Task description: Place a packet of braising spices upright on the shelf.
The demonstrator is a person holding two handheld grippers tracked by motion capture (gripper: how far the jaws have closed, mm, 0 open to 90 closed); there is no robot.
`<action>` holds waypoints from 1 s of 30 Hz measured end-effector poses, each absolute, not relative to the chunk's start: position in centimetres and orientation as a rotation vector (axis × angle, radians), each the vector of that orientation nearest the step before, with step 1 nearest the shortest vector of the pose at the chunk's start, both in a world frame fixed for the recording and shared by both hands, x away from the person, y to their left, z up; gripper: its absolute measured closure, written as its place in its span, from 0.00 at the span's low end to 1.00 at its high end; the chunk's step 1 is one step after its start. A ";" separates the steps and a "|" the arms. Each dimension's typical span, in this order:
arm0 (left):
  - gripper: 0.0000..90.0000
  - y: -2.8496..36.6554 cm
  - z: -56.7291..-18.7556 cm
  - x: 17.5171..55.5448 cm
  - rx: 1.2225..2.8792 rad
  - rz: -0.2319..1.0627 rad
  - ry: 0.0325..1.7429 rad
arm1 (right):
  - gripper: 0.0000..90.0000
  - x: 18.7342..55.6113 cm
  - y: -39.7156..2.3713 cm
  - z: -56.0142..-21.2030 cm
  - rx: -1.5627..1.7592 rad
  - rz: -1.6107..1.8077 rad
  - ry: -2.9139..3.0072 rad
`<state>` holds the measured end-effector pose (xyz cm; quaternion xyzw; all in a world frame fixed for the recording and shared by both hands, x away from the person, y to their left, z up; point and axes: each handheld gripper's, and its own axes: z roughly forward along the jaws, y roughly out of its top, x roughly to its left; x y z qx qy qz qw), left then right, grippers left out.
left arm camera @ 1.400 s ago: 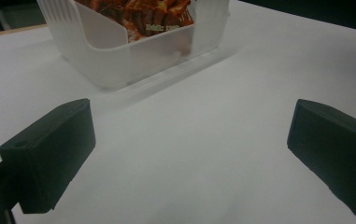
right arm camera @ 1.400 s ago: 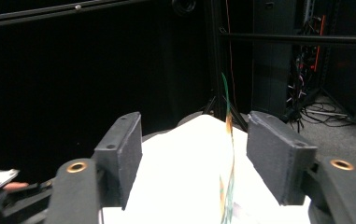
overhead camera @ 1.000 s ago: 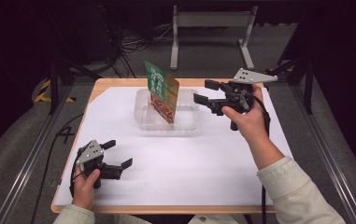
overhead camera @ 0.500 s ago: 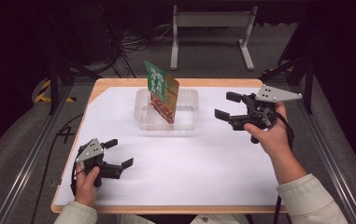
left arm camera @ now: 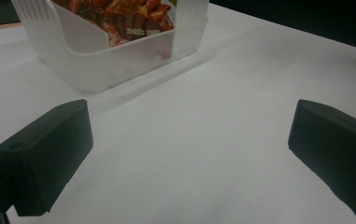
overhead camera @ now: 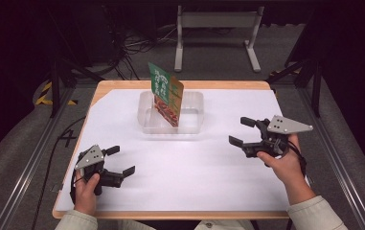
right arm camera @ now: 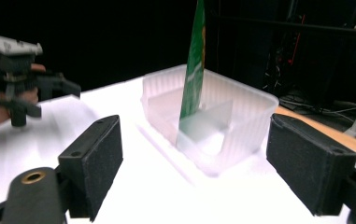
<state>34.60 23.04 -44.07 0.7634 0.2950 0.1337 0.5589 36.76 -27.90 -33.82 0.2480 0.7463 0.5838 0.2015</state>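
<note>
— Packet (overhead camera: 165,93) first: where does it stand?

— Upright in the clear plastic bin (overhead camera: 192,125) at the far middle of the white sheet (overhead camera: 194,167) that covers the table (overhead camera: 122,86). It leans a little, with its green top above the rim and its red printed lower part down inside.

— And the left gripper (overhead camera: 123,160)?

— Near the front left corner of the sheet, held in the left hand (overhead camera: 85,188). Its jaws stand wide apart with nothing between them. In the left gripper view the two black pads (left arm camera: 45,156) frame bare white sheet, and the bin (left arm camera: 96,65) with the packet's red print (left arm camera: 115,16) sits beyond them, well apart.

— The right gripper (overhead camera: 242,131)?

— At the right side of the sheet, held in the right hand (overhead camera: 283,160) with its grey plate on top. Its jaws are also spread and empty. In the right gripper view the bin (right arm camera: 241,121) lies ahead between the two pads (right arm camera: 98,163), clear of both, with the packet (right arm camera: 193,65) seen edge-on as a thin green strip. The left gripper (right arm camera: 59,91) shows farther off at the left.
</note>
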 end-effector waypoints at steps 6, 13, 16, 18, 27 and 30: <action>0.01 23.4 -44.2 34.1 1.785 0.332 0.712 | 0.21 35.8 -29.0 -36.7 0.699 1.617 2.096; 0.01 23.6 -44.1 33.9 1.790 0.342 0.706 | 0.20 35.4 -29.5 -39.6 0.741 1.582 2.064; 0.00 23.5 -44.1 33.8 1.793 0.348 0.699 | 0.20 35.3 -29.5 -40.6 0.767 1.576 2.047; 0.00 23.5 -44.1 33.9 1.793 0.344 0.697 | 0.20 35.3 -29.5 -41.1 0.774 1.566 2.061; 0.01 23.3 -44.3 34.1 1.806 0.332 0.682 | 0.20 35.0 -29.9 -42.8 0.814 1.496 2.096; 0.01 23.3 -44.2 34.1 1.815 0.326 0.681 | 0.19 34.9 -30.1 -43.2 0.844 1.480 2.121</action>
